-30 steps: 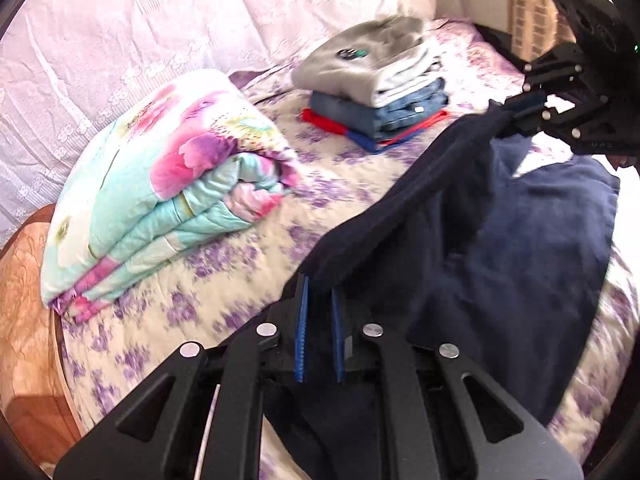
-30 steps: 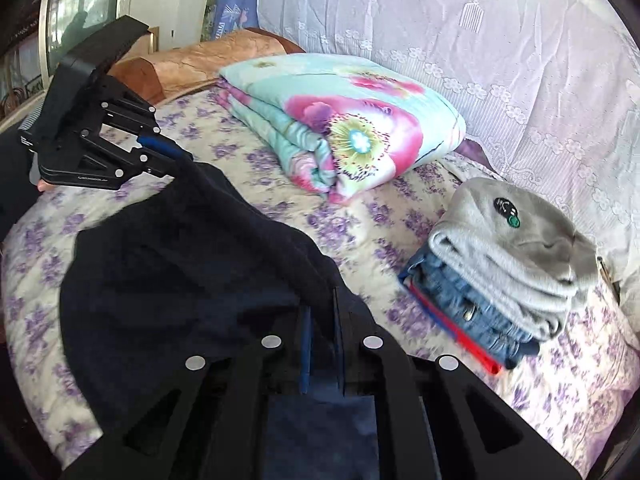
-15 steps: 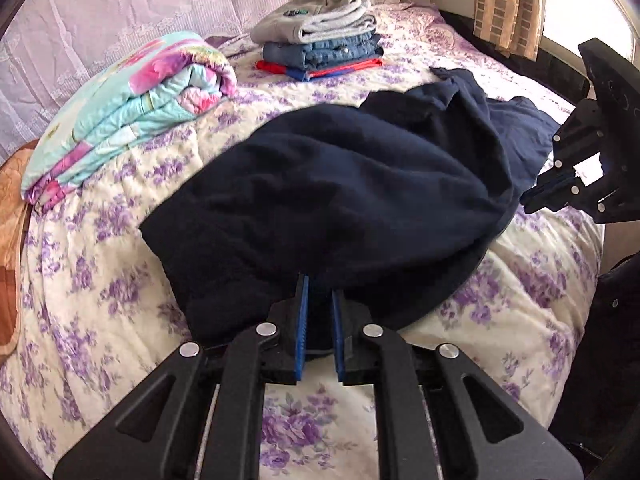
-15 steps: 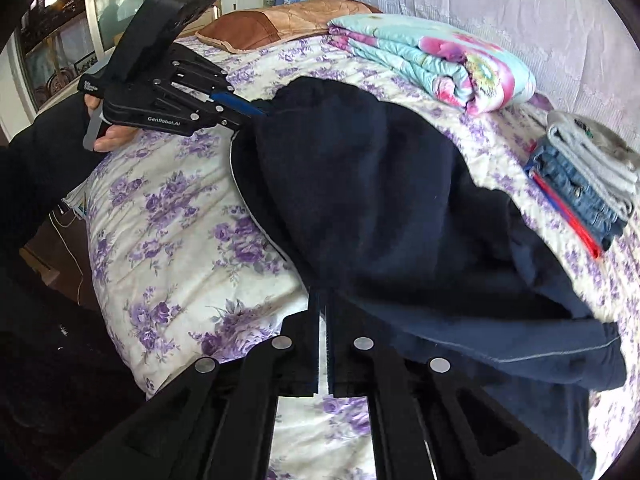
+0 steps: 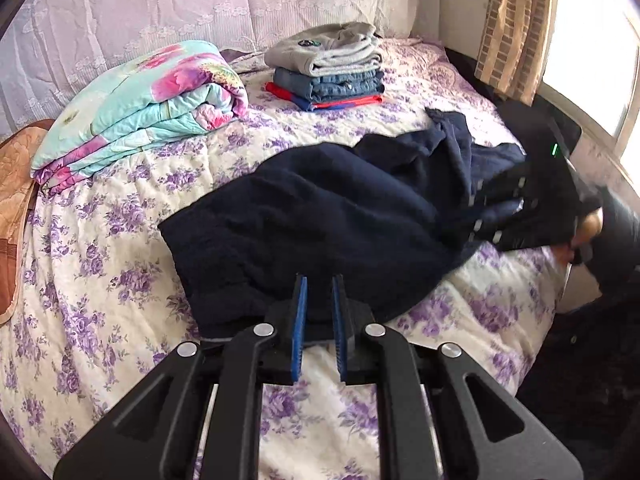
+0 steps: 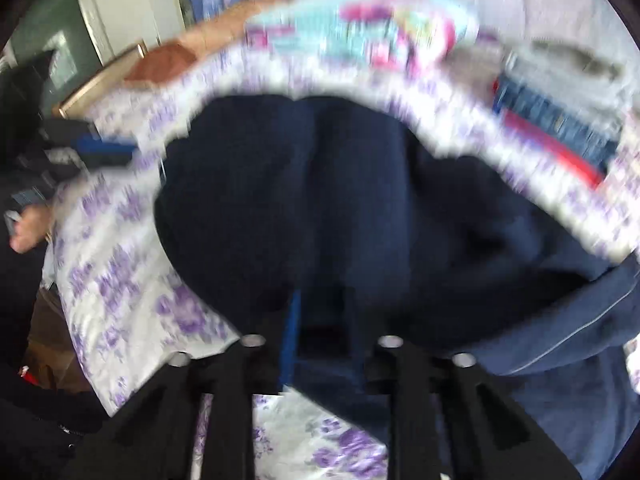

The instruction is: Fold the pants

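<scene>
The dark navy pants (image 5: 328, 216) lie crumpled on the floral bedspread (image 5: 100, 248), folded over on themselves. My left gripper (image 5: 319, 292) is slightly open at the near waist edge, its blue pads (image 5: 299, 320) apart with cloth lying between them. In the blurred right wrist view the pants (image 6: 340, 208) fill the middle. My right gripper (image 6: 322, 312) is over the cloth with a wide gap between its fingers. The right gripper also shows in the left wrist view (image 5: 500, 208), blurred, against the pants at the right.
A folded floral quilt (image 5: 140, 104) lies at the back left. A stack of folded clothes (image 5: 332, 68) sits at the back centre. A brown pillow (image 5: 12, 208) is at the left edge. A curtain (image 5: 516, 28) and window are at the right, past the bed edge.
Both grippers have eased open from their shut grip on the pants. The right gripper moved quickly in toward the pants, blurring its view. The pants have settled onto the bed.
</scene>
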